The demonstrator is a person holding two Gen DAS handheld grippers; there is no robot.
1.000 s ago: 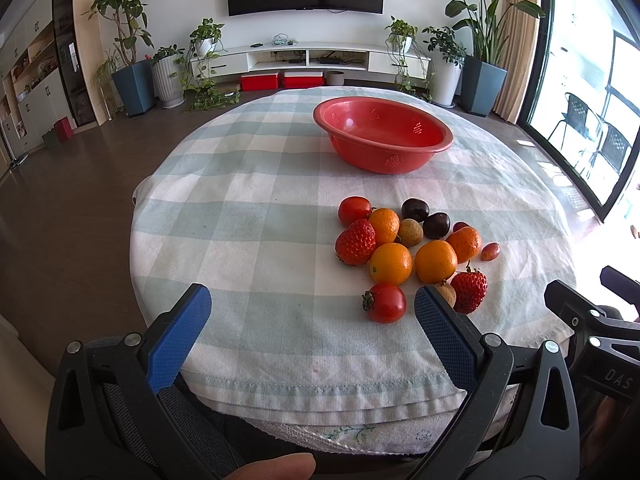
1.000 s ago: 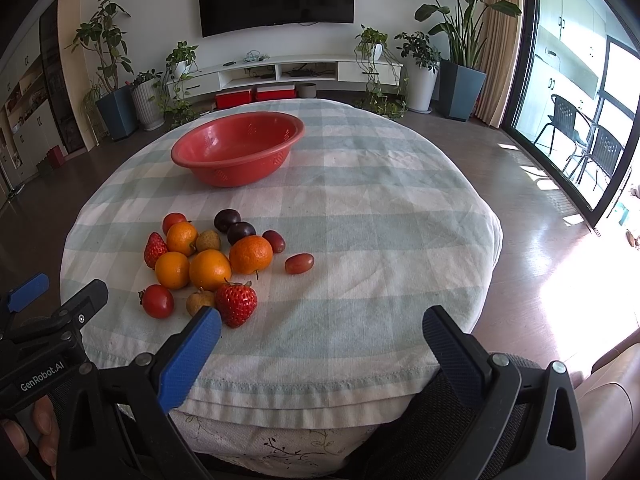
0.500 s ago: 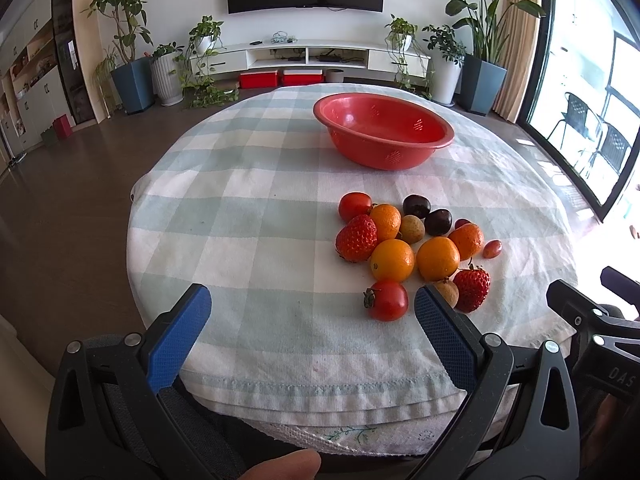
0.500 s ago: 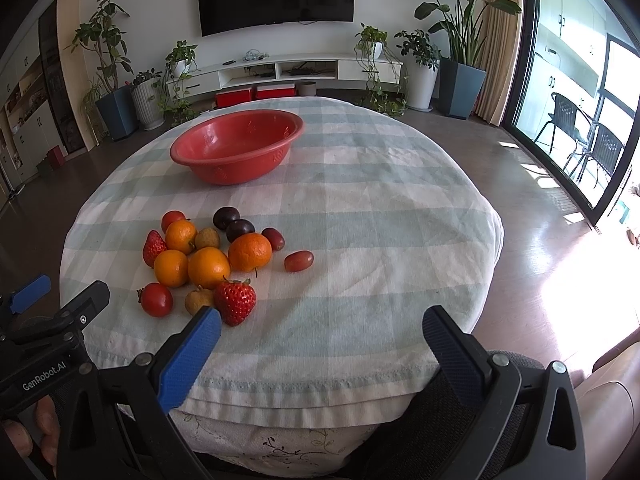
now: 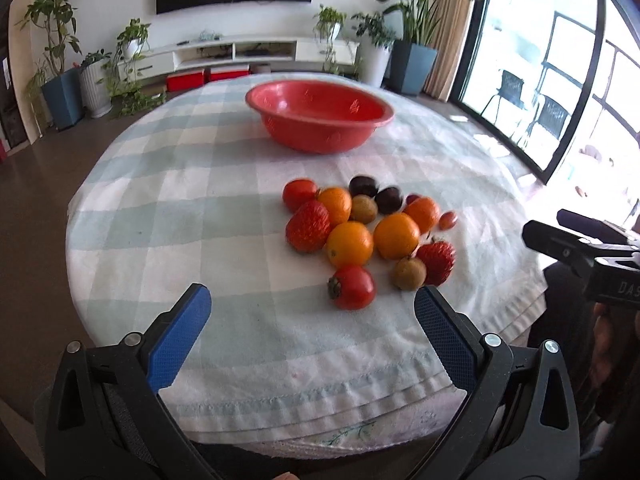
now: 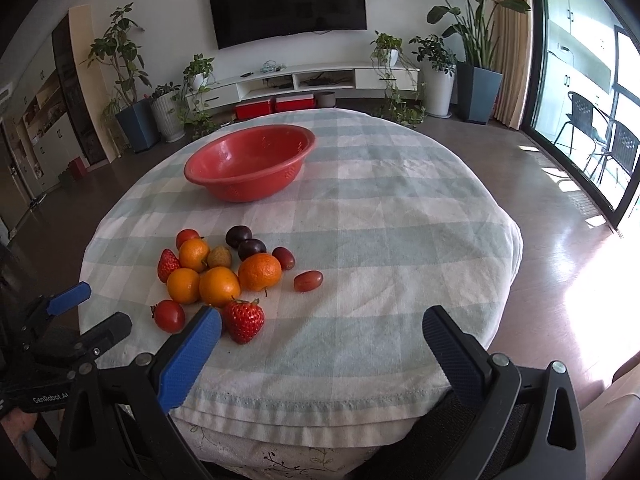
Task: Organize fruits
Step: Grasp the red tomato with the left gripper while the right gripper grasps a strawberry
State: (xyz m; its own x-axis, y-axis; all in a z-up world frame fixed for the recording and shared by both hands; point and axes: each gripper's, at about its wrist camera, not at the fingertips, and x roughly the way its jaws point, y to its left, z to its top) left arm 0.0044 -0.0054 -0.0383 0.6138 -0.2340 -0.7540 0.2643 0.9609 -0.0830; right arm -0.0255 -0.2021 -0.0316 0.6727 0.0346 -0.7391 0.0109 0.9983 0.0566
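Nearest each camera, the left gripper (image 5: 312,316) and the right gripper (image 6: 320,334) hang over the near edge of the round table, each with its blue-padded fingers spread wide and nothing between them. The table is covered by a pale green-and-white checked cloth (image 6: 380,240).

Just beyond the left gripper, at about 1 o'clock from it, lies the cluster of loose fruit. Its nearest members are a red tomato with a green calyx (image 5: 352,287), a small brown round fruit (image 5: 408,274) and a red strawberry (image 5: 437,262). Behind these sit four oranges, the closest (image 5: 349,243) touching a second strawberry (image 5: 308,226) at its 9 o'clock. Farther back are two dark plums (image 5: 363,186) and another tomato (image 5: 299,194); a small red oval fruit (image 6: 308,281) lies apart at the cluster's 3 o'clock.

Well beyond the cluster, at 12 o'clock, stands the empty red plastic bowl (image 5: 320,122), the likely destination. No fruit is in it, so the task appears barely begun.

For a clean first pick, the outlying tomato or strawberry is the better target, since neighbours crowd the oranges. The fingers should straddle one fruit only, close gently on the soft flesh, and lift straight up before travelling to the bowl. Round fruit may roll if nudged.
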